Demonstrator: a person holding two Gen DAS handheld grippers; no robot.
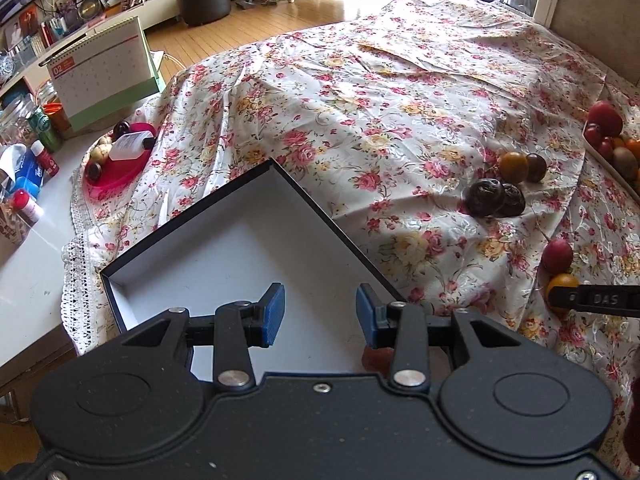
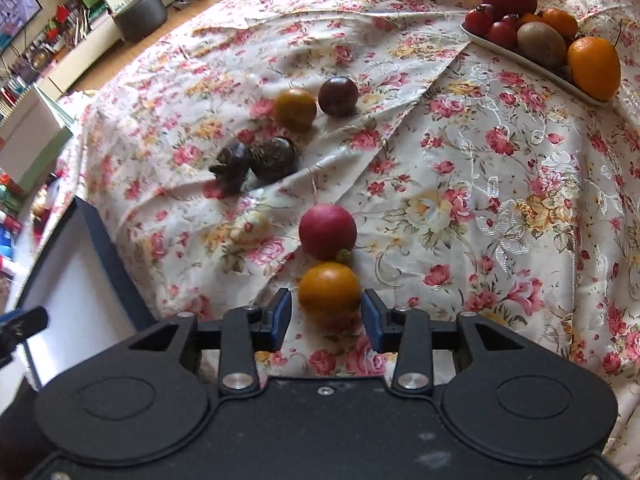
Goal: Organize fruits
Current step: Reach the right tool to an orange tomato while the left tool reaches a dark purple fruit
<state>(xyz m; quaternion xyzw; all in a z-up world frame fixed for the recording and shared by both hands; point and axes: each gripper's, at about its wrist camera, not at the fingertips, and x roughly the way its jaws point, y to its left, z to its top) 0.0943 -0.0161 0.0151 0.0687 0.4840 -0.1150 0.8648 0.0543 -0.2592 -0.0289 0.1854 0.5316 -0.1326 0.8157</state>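
My left gripper (image 1: 320, 312) is open and empty above a white-lined box with dark walls (image 1: 224, 264); a small orange-red fruit (image 1: 378, 360) shows under its right finger. My right gripper (image 2: 326, 312) is open with its fingers on either side of an orange tomato (image 2: 330, 294) on the floral cloth; whether the pads touch it I cannot tell. A red fruit (image 2: 327, 231) lies just beyond it. Farther off lie a yellow tomato (image 2: 295, 109), a dark purple tomato (image 2: 338, 95) and two dark wrinkled fruits (image 2: 260, 160). The right gripper also shows in the left wrist view (image 1: 560, 298).
A white dish (image 2: 520, 58) at the far right holds tomatoes, a kiwi and oranges. A pink plate (image 1: 120, 160) with a bottle and fruits sits at the left, by a desk calendar (image 1: 104, 76) and jars. The box also shows at the left of the right wrist view (image 2: 72, 280).
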